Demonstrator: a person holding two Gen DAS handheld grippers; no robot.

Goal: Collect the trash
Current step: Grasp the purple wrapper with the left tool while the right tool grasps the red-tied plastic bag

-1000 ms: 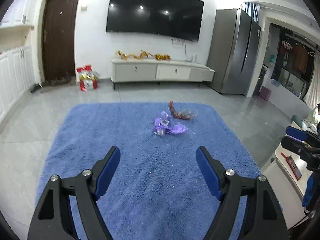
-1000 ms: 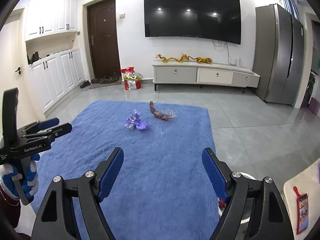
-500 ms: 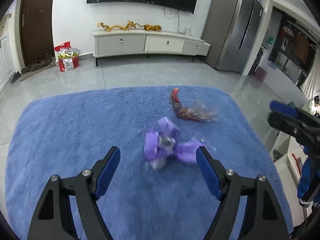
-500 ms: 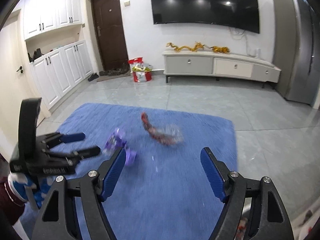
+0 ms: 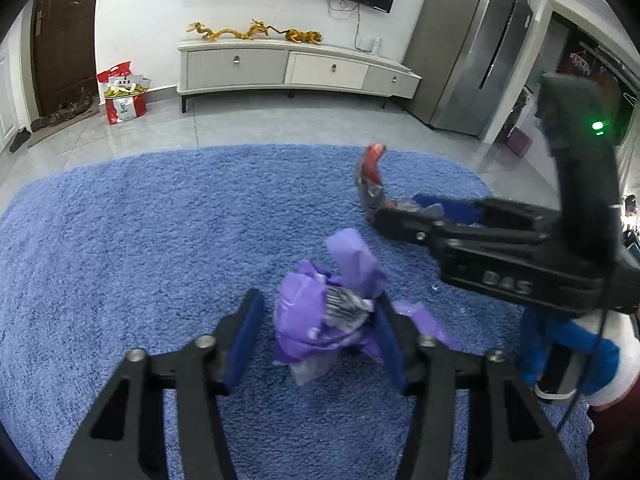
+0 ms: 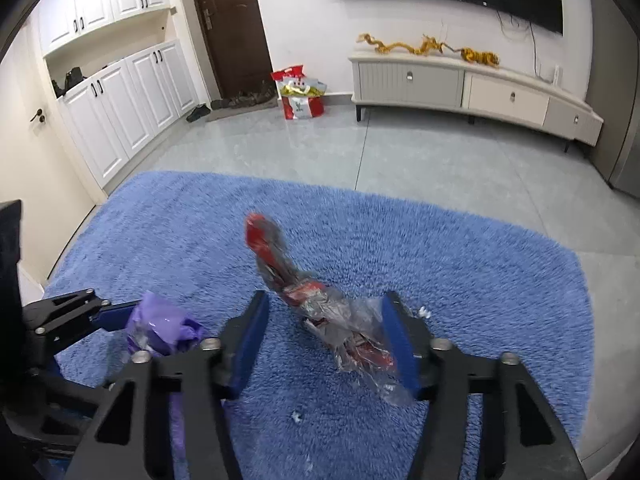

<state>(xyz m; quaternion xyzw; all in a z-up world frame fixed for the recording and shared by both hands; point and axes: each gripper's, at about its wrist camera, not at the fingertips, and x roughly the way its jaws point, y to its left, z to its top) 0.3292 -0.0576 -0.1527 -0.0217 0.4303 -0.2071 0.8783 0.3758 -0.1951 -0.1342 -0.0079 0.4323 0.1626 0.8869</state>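
Though both unclenched: purple wrapper [image 5: 320, 320] btwn L tongs [image 5: 316, 336], red wrapper [image 6: 320, 308] btwn R tongs [image 6: 324, 340] (rug).

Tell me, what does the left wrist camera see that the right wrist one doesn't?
Only the left view shows the steel fridge and the barcode on the purple wrapper between the left tongs.

Only the right view shows the white cupboards, and the red and clear wrapper between the right tongs.

Both show the blue rug, both wrappers, the TV cabinet and the red bag.
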